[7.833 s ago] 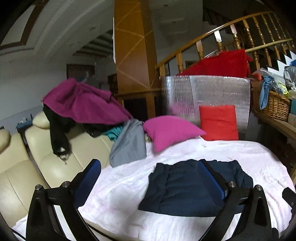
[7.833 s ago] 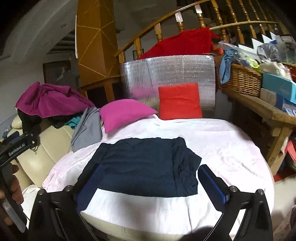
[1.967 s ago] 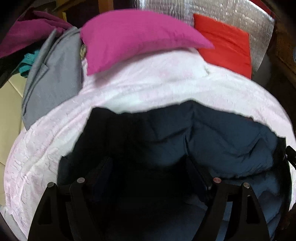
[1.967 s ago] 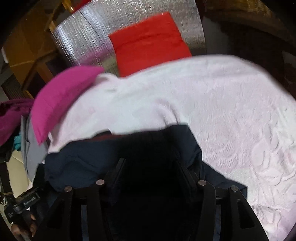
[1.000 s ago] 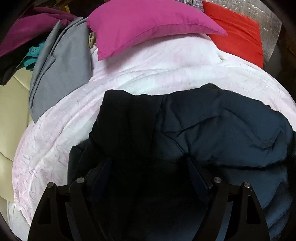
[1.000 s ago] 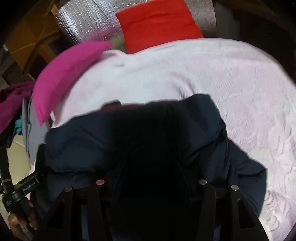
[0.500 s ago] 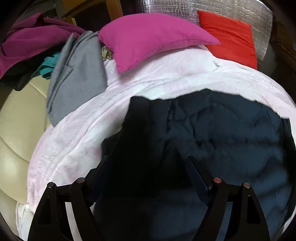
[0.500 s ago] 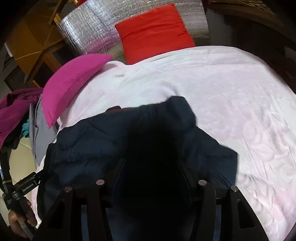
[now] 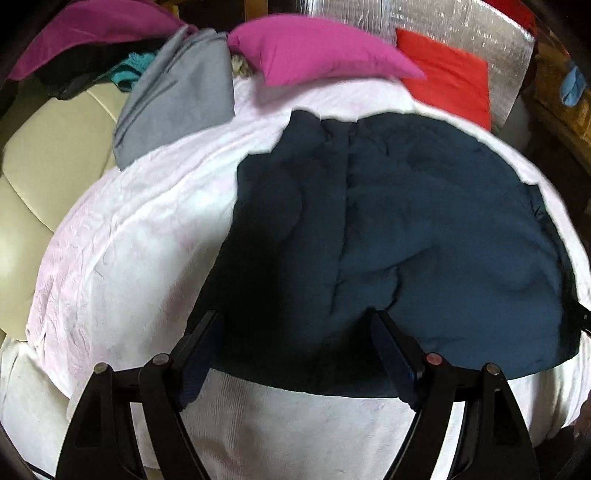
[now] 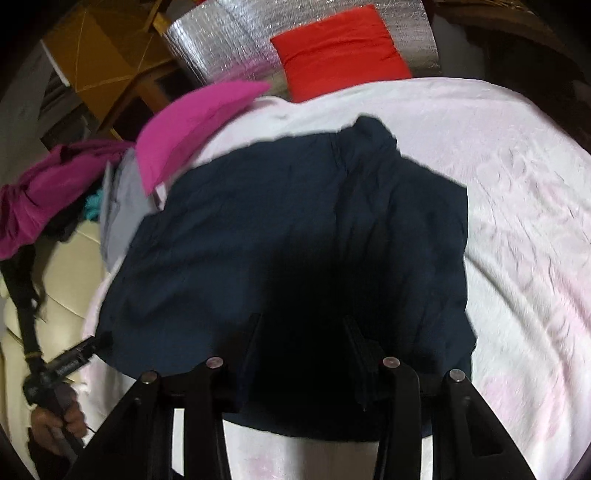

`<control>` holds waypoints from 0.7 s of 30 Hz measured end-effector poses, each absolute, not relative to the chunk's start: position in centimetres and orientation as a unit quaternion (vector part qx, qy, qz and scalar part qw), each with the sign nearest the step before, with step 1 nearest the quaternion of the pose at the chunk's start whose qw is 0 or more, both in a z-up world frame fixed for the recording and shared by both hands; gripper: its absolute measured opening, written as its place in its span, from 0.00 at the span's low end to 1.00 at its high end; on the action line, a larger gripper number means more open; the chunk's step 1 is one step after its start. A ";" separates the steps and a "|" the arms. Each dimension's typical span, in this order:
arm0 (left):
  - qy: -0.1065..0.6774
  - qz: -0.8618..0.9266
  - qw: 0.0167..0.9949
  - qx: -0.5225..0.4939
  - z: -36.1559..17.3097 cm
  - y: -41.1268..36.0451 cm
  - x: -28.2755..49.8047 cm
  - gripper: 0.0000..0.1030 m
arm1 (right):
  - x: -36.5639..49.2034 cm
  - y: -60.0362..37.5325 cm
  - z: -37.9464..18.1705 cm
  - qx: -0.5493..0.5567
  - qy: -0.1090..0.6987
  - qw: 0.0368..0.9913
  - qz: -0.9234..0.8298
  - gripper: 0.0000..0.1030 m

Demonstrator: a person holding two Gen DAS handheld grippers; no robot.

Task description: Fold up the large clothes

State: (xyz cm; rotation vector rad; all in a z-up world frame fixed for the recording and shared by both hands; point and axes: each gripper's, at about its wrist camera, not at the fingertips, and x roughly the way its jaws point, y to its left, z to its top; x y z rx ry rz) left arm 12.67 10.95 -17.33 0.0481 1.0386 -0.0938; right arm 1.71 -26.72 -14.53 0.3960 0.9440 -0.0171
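1. Navy garment [image 9: 424, 229], quilted-looking and probably a padded jacket, lies spread across the white blanket [image 9: 129, 258] on a bed or sofa, its near hem closest to both cameras.
2. Left gripper [image 9: 291, 354] hangs over the near left part of the hem with its jaws wide; cloth lies below them, but nothing is pinched.
3. Right gripper [image 10: 303, 347] sits lower over the dark cloth. Its jaws have just been closing and stand fairly narrow, with fabric between them; deep shadow hides whether the pads actually press it, so I cannot tell if it has a hold.
4. Judged from the layout, a fold has been laid and the near edge is being taken up for the next one. That calls for a firm pinch on both hem corners, then carrying them together toward the far edge.
5. Beyond the garment lie a magenta pillow [image 9: 317, 48], a red cushion [image 9: 450, 81] against a silver foil panel [image 9: 424, 22], and a grey garment [image 9: 177, 92] on the cream sofa [image 9: 40, 147].
6. Only the right wrist view shows the person's left hand [image 10: 55, 417] on its gripper handle, and the garment's right edge.
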 end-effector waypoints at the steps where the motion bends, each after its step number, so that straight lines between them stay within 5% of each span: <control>1: 0.504 -0.041 0.863 0.025 -17.8 10.8 13.1 0.82 | 2.0 -26.4 -14.8 0.180 0.457 0.871 -0.011 0.44; 21: 0.486 -0.010 0.874 -0.008 -17.0 13.1 11.2 0.82 | -0.8 -34.5 -14.2 0.309 0.418 0.854 -0.023 0.44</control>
